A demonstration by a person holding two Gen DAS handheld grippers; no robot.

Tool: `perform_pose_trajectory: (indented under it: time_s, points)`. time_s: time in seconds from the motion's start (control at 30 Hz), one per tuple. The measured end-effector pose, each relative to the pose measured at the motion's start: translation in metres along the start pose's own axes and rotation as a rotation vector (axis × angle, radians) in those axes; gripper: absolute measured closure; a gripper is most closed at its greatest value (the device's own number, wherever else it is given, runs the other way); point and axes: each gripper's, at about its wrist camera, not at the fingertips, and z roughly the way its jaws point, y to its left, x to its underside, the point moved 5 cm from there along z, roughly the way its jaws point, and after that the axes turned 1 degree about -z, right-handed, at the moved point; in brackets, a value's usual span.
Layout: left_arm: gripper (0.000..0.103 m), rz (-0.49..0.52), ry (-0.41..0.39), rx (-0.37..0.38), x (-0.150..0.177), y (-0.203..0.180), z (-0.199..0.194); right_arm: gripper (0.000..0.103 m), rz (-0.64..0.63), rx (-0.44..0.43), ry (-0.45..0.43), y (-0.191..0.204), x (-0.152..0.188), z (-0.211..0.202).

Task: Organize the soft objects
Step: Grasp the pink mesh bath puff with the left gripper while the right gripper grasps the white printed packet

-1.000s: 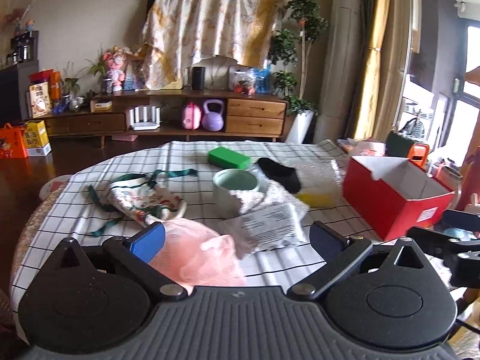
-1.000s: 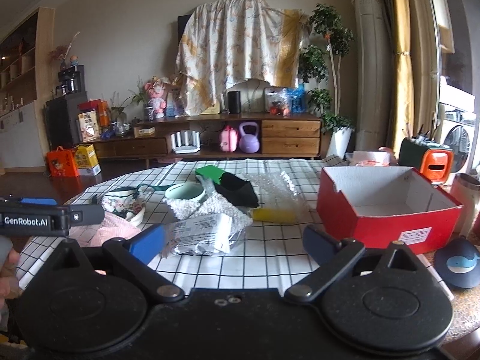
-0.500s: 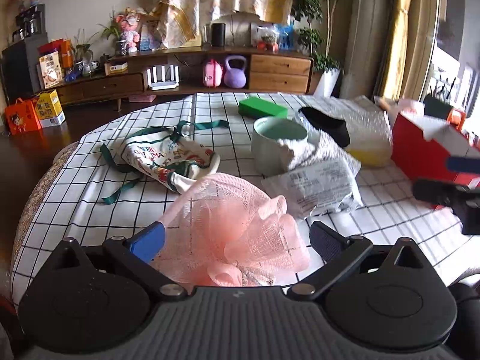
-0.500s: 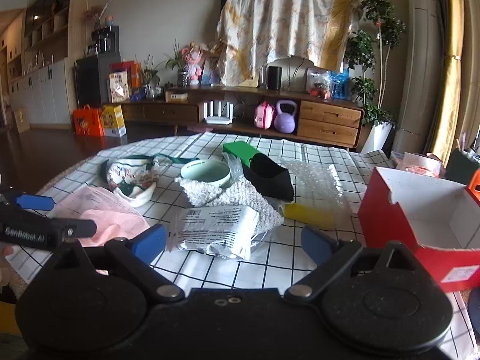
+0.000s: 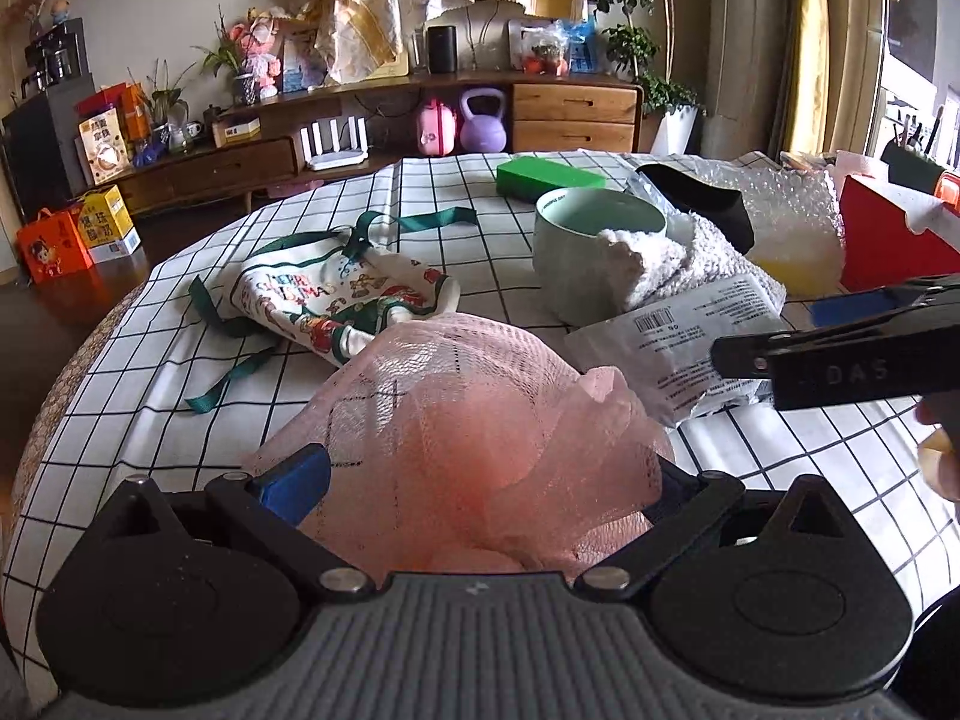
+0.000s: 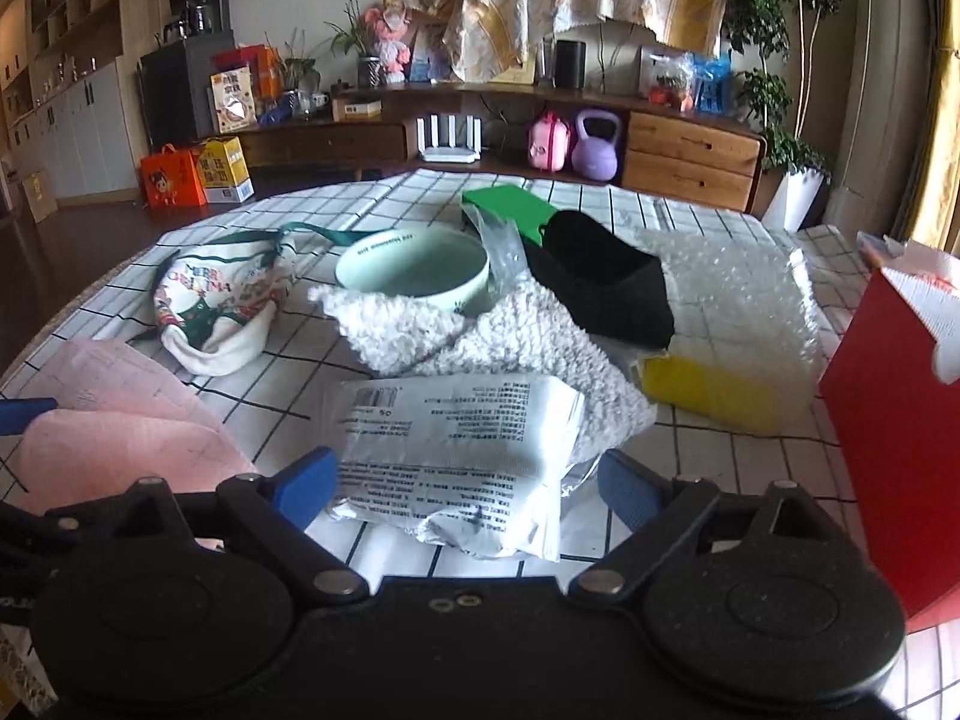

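Observation:
A pink mesh bath puff [image 5: 480, 438] lies on the checked tablecloth between the open fingers of my left gripper [image 5: 480, 480]; it also shows at the left of the right wrist view [image 6: 120, 420]. A white printed soft packet [image 6: 456, 456] lies between the open fingers of my right gripper [image 6: 468, 486], resting partly on a white fluffy cloth [image 6: 480, 342]. A Christmas drawstring bag [image 5: 336, 300] with green ribbons lies further left. A black cloth pouch [image 6: 600, 288] and bubble wrap [image 6: 732, 288] lie behind.
A pale green bowl [image 6: 414, 270] stands mid-table under the cloth's corner. A green sponge block [image 5: 549, 177] lies at the back, a yellow sponge [image 6: 708, 390] beside an open red box [image 6: 888, 420] at the right. The right gripper's side shows in the left wrist view [image 5: 840, 354].
Both grippers have moved forward and lower. The pink puff now sits between the left fingers and the white packet between the right fingers. Both stay open.

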Motion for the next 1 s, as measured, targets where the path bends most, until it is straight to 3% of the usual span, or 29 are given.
perform_pose_trajectory:
  time_s: [0.33,0.43,0.6,0.67,0.93,1.0]
  points:
    - [0.003,0.041,-0.012,0.026,0.004,-0.007,0.012,0.003,0.025,0.045,0.055,0.003,0.0,0.035]
    - [0.01,0.045,-0.011,0.036,0.004,-0.007,0.014,0.002,0.036,0.051,0.062,0.005,-0.001,0.042]
    - [0.034,0.049,-0.006,0.043,0.005,-0.008,0.016,0.002,0.026,0.06,0.069,0.012,-0.001,0.045]
    - [0.042,0.052,-0.011,0.041,0.005,-0.008,0.016,0.005,0.027,0.064,0.07,0.013,-0.001,0.044]
    - [0.06,0.021,-0.031,0.04,0.004,-0.002,0.01,0.049,0.05,0.097,0.007,0.008,-0.006,0.022]
    - [0.062,0.012,-0.034,0.044,0.004,0.0,0.009,0.055,0.074,0.093,-0.005,0.004,-0.007,0.014]
